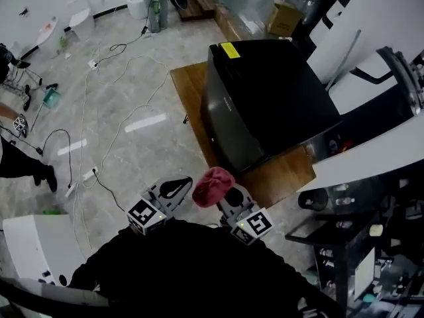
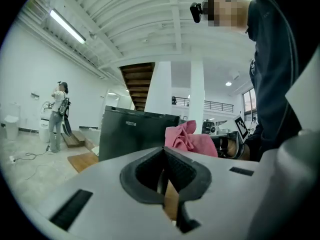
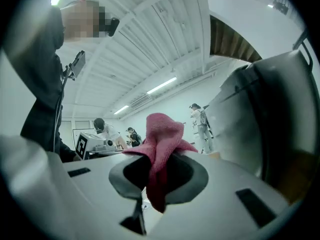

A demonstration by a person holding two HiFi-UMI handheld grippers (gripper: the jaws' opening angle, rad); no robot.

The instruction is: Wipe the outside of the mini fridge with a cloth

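Observation:
The black mini fridge [image 1: 265, 98] stands on a low wooden platform [image 1: 281, 177] ahead of me; in the left gripper view the fridge [image 2: 132, 134] shows beyond the jaws. A pink cloth [image 1: 212, 185] bunches out of my right gripper [image 1: 224, 195], which is shut on it just short of the fridge's near corner. In the right gripper view the cloth [image 3: 162, 134] is pinched in that gripper [image 3: 152, 179] and sticks up. My left gripper [image 1: 173, 189] hangs to the left of the cloth [image 2: 192, 140]; that gripper [image 2: 162, 176] is shut with nothing in it.
Cables [image 1: 99, 111] trail over the tiled floor at left. A cardboard box [image 1: 283, 18] sits behind the fridge. A white machine [image 1: 371, 111] and a black rack [image 1: 344, 244] crowd the right side. A person [image 1: 20, 158] stands at the far left; others are in the background.

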